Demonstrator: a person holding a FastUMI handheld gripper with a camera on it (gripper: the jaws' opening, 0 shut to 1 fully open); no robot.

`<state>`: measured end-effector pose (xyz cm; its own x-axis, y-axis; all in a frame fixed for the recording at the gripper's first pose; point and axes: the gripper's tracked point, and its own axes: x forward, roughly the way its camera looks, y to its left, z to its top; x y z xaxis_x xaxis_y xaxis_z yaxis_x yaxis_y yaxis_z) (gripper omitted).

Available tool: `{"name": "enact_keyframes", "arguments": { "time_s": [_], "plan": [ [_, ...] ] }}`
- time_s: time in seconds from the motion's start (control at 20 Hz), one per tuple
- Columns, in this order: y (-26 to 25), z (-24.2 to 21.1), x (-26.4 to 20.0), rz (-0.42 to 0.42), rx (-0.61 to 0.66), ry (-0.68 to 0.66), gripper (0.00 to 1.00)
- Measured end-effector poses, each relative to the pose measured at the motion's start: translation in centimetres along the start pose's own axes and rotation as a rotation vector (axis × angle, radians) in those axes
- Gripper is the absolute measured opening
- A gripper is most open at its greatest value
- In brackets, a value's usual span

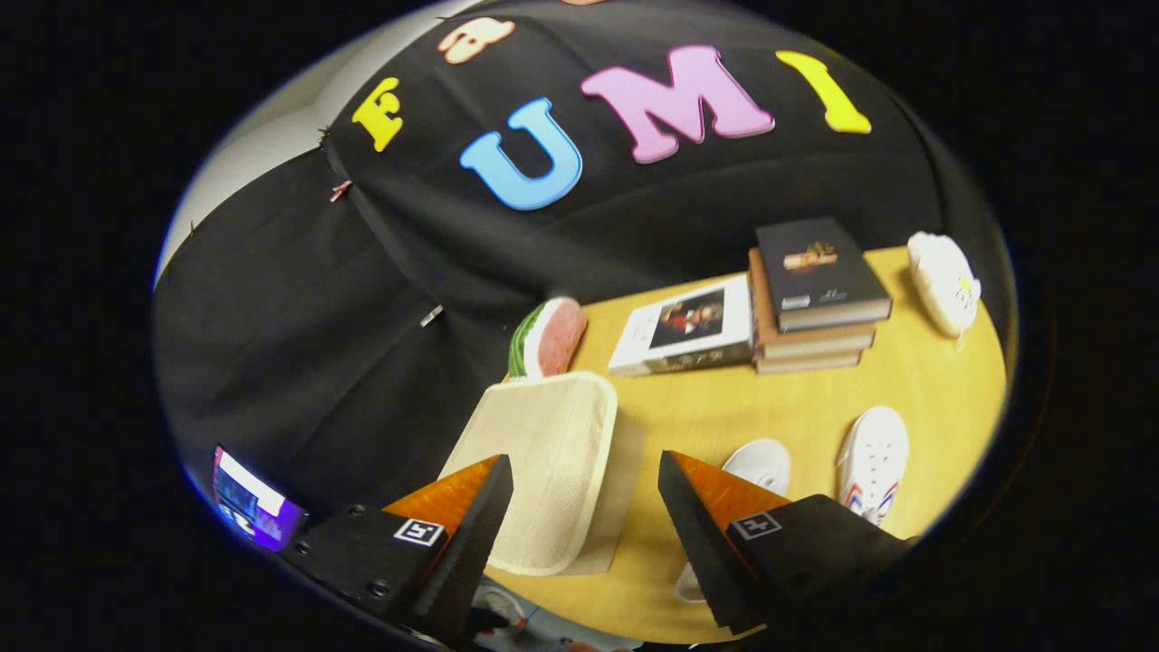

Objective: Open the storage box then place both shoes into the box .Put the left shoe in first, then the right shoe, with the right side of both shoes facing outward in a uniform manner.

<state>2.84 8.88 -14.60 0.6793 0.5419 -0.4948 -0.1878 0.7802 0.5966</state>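
I see the gripper (584, 489) with its fingers spread wide, nothing pinched between them, held above the table (797, 407).

The box (543, 466) is my landmark. It is a beige fabric box with a pale rounded rim, sitting on the wood-coloured table's near corner. Its broad woven face is turned toward the camera; I cannot tell whether that face is a closed lid or an open one. One finger (471, 516) overlaps the box's lower corner in the view; I cannot tell if it touches. The other finger (697, 525) stands off to the box's side, over bare table.

Two white shoes lie on the table to that same side of the box. The nearer shoe (759, 464) is partly hidden behind the second finger, only its rounded end and a sliver lower down visible. The farther shoe (874, 462) lies just beside it, apart from it, with red and blue stripes on its side. Neither is in the box.

Beyond the box, against the black cloth wall, sits a watermelon-slice toy (548, 337). Farther along from it lies a flat book (688, 328), then a stack of books (815, 299) touching it, then a white rounded object (942, 281) at the table's far end.
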Motion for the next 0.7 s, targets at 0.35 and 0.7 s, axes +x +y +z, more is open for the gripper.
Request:
{"name": "enact_keyframes", "arguments": {
  "time_s": [0.35, 0.7],
  "plan": [
    [0.7, -7.3, 5.6, 0.12, 0.178, 0.312, 0.98],
    [2.0, -9.6, 7.3, 0.152, 0.347, 0.4, 0.8]
  ]
}}
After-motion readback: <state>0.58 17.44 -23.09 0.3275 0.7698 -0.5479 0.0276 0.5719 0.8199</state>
